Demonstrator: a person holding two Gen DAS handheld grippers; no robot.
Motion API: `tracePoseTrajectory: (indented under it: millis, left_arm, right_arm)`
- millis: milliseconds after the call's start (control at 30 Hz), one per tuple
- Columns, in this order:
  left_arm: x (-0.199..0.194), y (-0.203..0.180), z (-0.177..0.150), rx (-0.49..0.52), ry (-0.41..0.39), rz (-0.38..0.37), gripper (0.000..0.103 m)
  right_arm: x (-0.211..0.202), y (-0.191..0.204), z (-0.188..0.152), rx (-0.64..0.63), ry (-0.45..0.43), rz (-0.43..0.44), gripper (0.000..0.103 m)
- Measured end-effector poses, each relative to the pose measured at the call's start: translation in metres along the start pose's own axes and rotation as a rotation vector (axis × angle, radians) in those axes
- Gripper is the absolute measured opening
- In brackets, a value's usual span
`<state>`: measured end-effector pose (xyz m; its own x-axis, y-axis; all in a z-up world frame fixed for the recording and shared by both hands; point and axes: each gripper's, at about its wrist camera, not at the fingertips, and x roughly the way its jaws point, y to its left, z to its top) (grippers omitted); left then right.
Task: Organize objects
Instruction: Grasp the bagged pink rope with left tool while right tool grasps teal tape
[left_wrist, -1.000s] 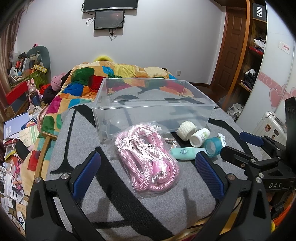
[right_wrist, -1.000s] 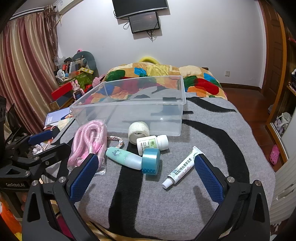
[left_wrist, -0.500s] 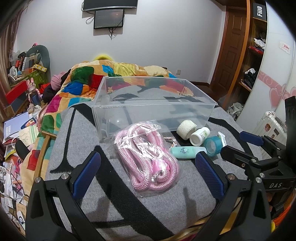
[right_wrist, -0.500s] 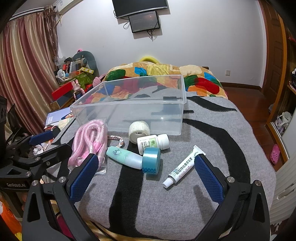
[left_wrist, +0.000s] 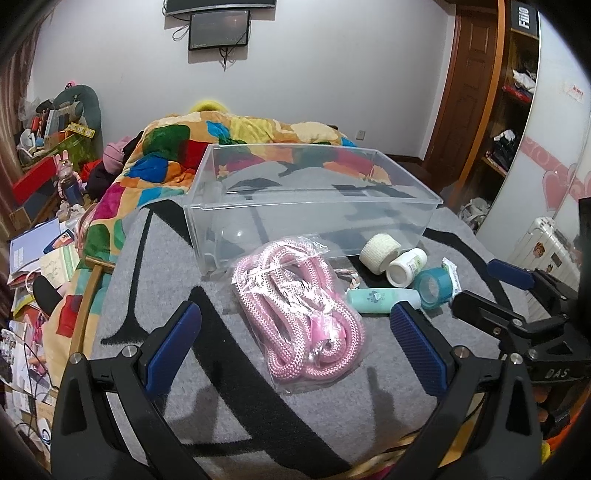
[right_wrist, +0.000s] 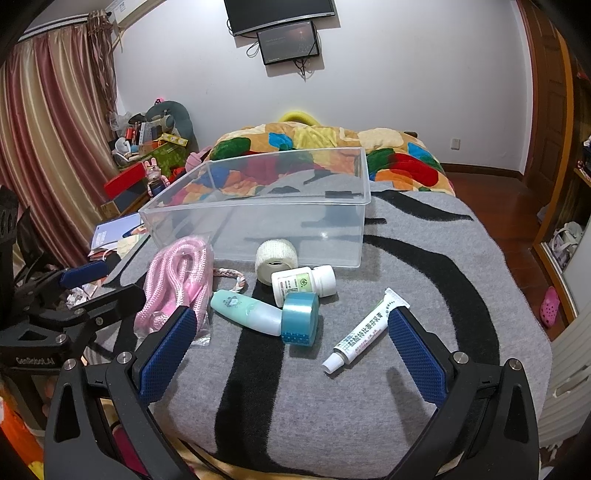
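A clear plastic bin (left_wrist: 432, 201) (right_wrist: 258, 206) stands empty on a grey and black blanket (right_wrist: 332, 406). In front of it lie a bagged pink rope (left_wrist: 299, 314) (right_wrist: 177, 280), a white bandage roll (right_wrist: 276, 254), a white pill bottle (right_wrist: 303, 282), a teal bottle (right_wrist: 245, 312), a blue tape roll (right_wrist: 300, 317) and a white ointment tube (right_wrist: 365, 330). My left gripper (left_wrist: 295, 332) is open and empty, just short of the rope. My right gripper (right_wrist: 291, 354) is open and empty, near the tape and tube.
A colourful quilt (left_wrist: 177, 155) lies behind the bin. Cluttered boxes, books and toys (left_wrist: 44, 155) fill the floor to the left. A wooden shelf (left_wrist: 517, 92) and door stand at the right. The blanket's front edge is close below both grippers.
Both grippers have edged slightly forward toward the objects. Nothing on the blanket has moved.
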<state>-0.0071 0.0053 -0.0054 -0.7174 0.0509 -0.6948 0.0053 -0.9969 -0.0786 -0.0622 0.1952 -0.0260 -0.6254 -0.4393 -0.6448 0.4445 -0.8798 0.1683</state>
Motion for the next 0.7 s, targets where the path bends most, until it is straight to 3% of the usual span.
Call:
tracePoseTrajectory:
  millis: [333, 467, 600, 700]
  left_arm:
    - [0.051, 0.003, 0.015, -0.045, 0.156, -0.008, 0.103]
    - [0.064, 0.007, 0.002, -0.044, 0.206, -0.01, 0.103]
    - [0.057, 0.022, -0.006, -0.047, 0.211, -0.038, 0.103]
    - [0.053, 0.03, -0.01, -0.053, 0.21, -0.045, 0.103]
  right_arm:
    - [-0.001, -0.011, -0.007, -0.03, -0.013, -0.029, 0.1]
    - [0.006, -0.011, -0.004, -0.042, -0.01, -0.029, 0.084]
    - [0.02, -0.011, -0.004, -0.043, 0.021, -0.028, 0.06]
    - [0.029, -0.012, -0.004, -0.038, 0.044, -0.008, 0.049]
